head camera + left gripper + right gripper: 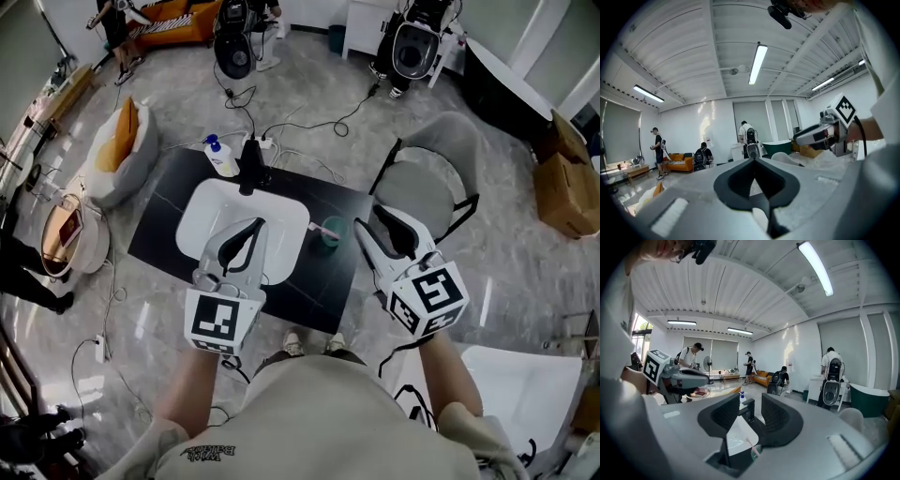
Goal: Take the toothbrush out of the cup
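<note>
A green cup stands on the black table just right of the white sink, with a pink toothbrush lying across its top. In the right gripper view the cup and toothbrush show low between the jaws. My right gripper hovers open just right of the cup, apart from it. My left gripper is shut and empty over the sink's right half. The left gripper view shows its jaws meeting at the tips, with the room behind.
A black faucet and a soap bottle stand at the sink's far edge. A grey chair is right of the table, a cream seat left. Cables trail on the floor behind. People stand far off.
</note>
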